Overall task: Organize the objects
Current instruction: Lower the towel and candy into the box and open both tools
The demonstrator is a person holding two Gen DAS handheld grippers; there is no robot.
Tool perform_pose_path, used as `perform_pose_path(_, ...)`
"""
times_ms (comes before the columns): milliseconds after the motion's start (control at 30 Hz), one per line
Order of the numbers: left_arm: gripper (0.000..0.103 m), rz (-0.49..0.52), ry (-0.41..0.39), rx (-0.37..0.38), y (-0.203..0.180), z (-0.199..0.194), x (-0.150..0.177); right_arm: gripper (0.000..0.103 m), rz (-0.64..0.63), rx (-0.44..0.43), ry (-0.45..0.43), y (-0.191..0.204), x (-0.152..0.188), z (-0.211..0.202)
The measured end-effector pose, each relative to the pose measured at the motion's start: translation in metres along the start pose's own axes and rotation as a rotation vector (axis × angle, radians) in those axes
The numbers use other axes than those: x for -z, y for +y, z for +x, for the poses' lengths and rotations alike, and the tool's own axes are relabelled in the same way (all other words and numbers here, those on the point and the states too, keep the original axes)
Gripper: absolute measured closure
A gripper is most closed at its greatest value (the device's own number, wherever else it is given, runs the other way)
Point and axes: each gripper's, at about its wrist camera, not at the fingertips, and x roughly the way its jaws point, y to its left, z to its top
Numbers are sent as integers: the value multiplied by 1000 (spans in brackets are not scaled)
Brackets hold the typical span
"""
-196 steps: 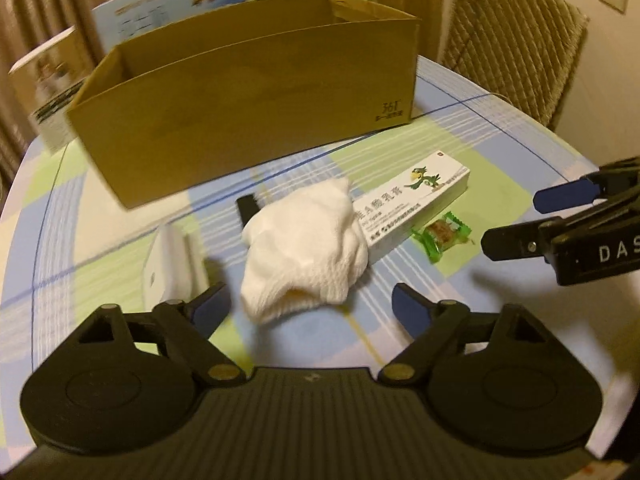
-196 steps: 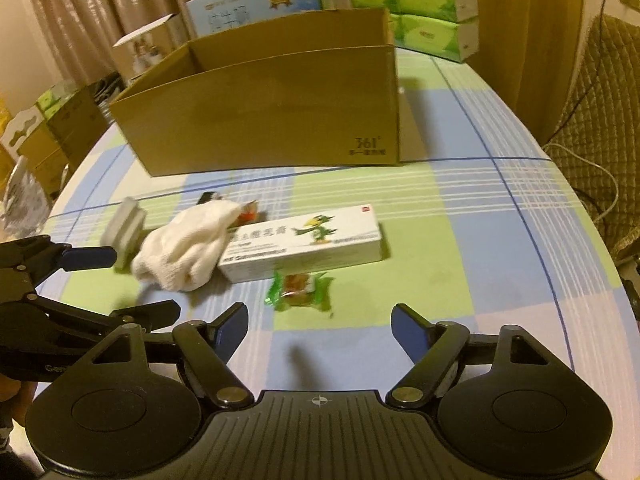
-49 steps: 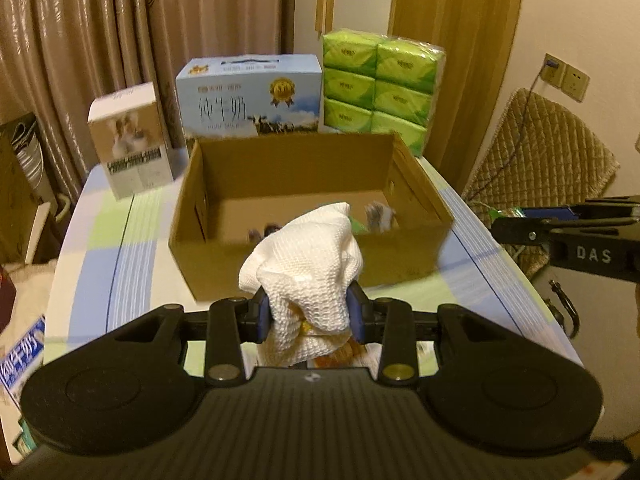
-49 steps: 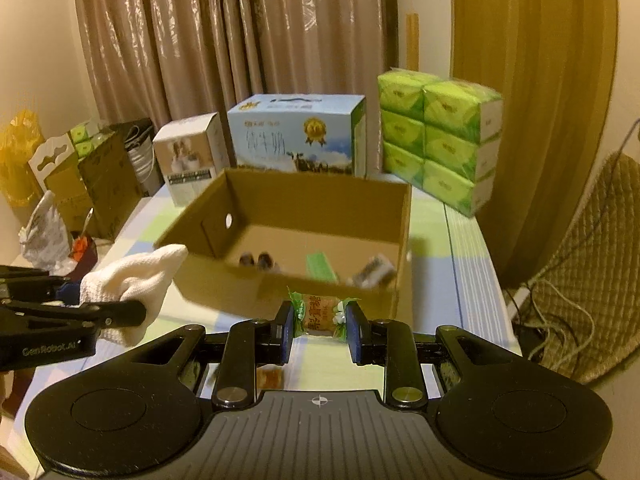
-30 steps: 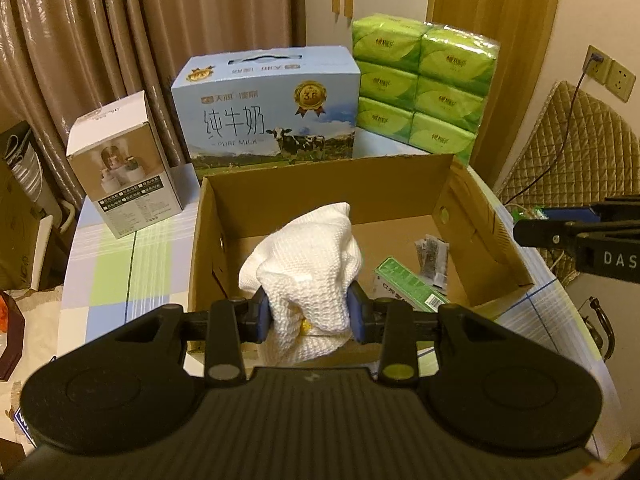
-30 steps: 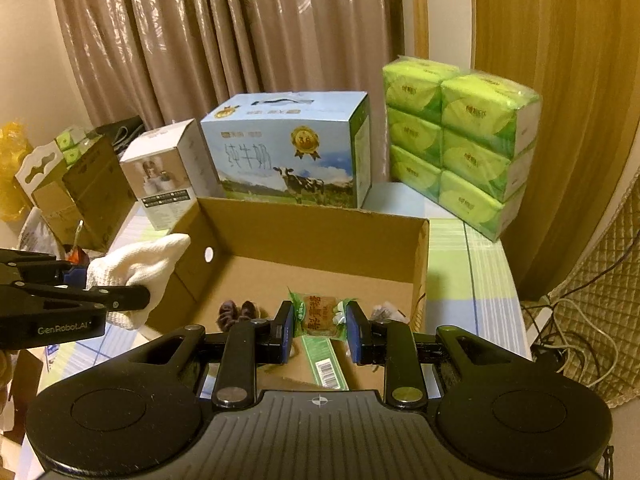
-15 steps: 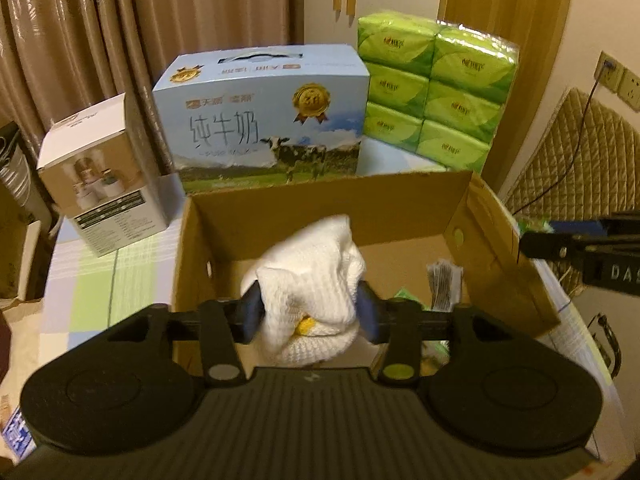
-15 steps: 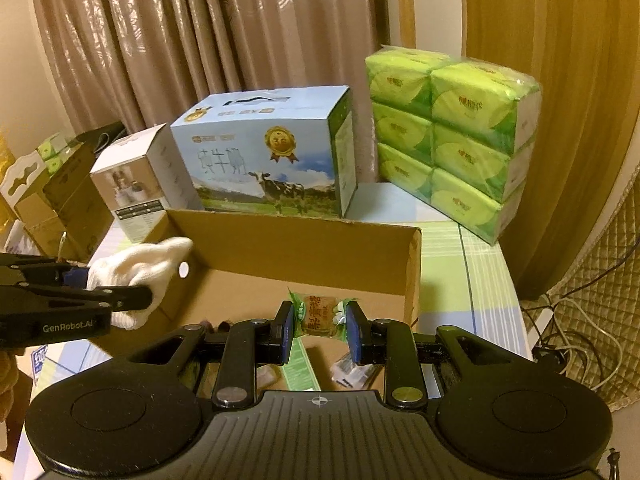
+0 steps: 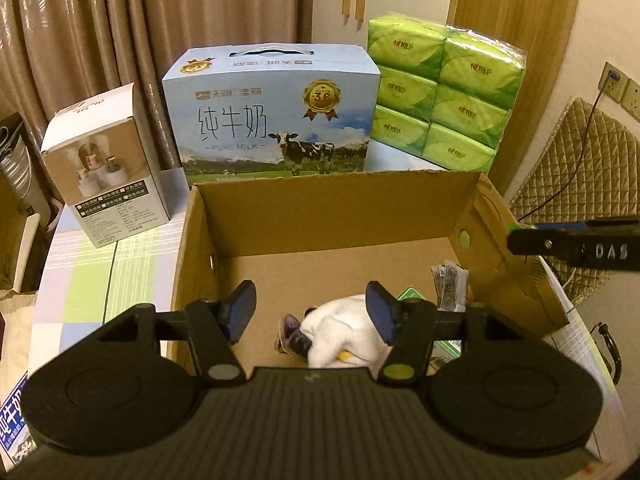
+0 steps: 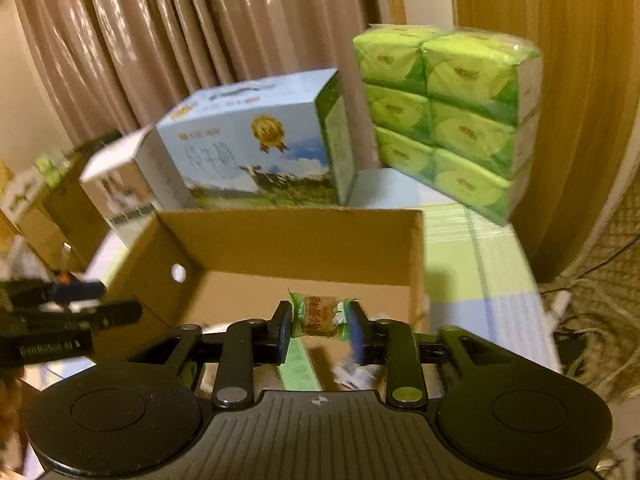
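Holding wrapped candy (image 10: 319,317) pinched in right gripper (image 10: 318,330) above cardboard box (image 9: 336,204). Left gripper (image 9: 312,312) wide apart, empty; white cloth (image 9: 344,334) lying inside box. Advise lowering past rim before releasing, clear of cloth.

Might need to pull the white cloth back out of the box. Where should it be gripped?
Judging by its pose, pinch the raised bunched hump of the white cloth from straight above; it lies crumpled on the cardboard box floor, walled in all around.
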Motion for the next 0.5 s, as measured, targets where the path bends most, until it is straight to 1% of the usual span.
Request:
perform_pose_path(33,47,-2,-3,0,1,-2,2,44,8,-2,-10,-1,-1,-2)
perform_pose_path(267,45,-16,-18,-5,6,-21,17,41,11,13,-43,-4,2,-24)
perform_pose_path(300,43,-22,-20,-5,6,-26,20,40,10,14,-47,-4,4,-30)
perform_pose_path(367,41,-31,-24,-4,7,-36,27,37,9,13,-54,-2,11,-42)
perform_pose_path(400,41,-34,-24,-3,7,-41,31,34,10,11,-55,-2,15,-49)
perform_pose_path(433,39,-37,-26,-5,6,-48,37,31,9,7,-53,-1,20,-56)
perform_pose_path(500,35,-49,-32,-9,4,-61,47,28,8,7,-48,3,29,-68)
